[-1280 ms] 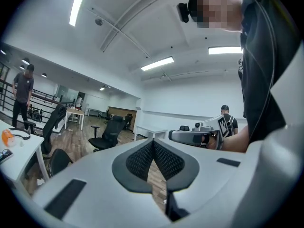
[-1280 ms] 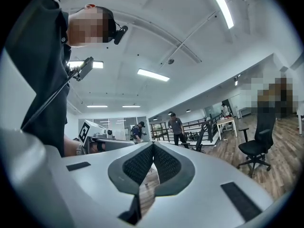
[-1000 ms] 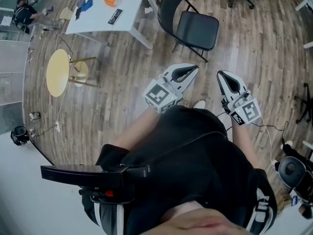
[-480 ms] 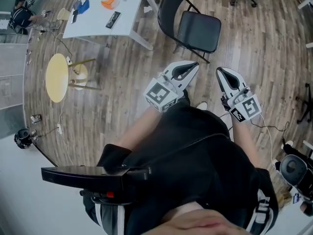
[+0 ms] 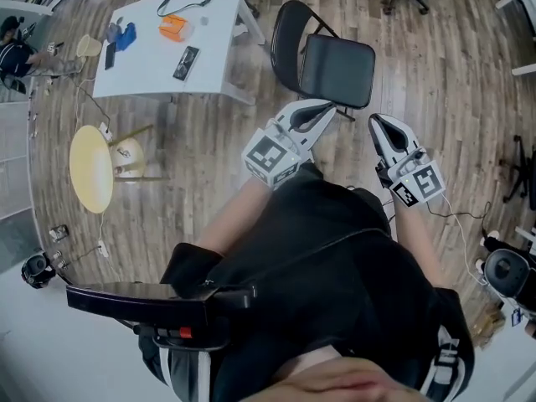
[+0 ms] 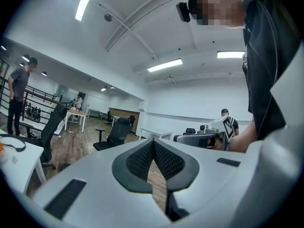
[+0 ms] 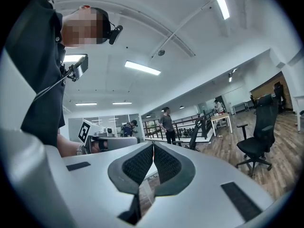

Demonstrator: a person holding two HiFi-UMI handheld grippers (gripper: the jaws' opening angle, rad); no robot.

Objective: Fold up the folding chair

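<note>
L+R hand-held grippers (image 5: 328, 108) (image 5: 374, 121) nearer chair (image 5: 337, 69), shut

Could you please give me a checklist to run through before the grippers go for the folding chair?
1. Chair upright, seat down, unfolded: ok.
2. Chair apart from table: ok.
3. Left gripper open to grasp: not ok, shut and empty.
4. Right gripper open to grasp: not ok, shut and empty.
5. Chair within reach: cannot tell.
</note>
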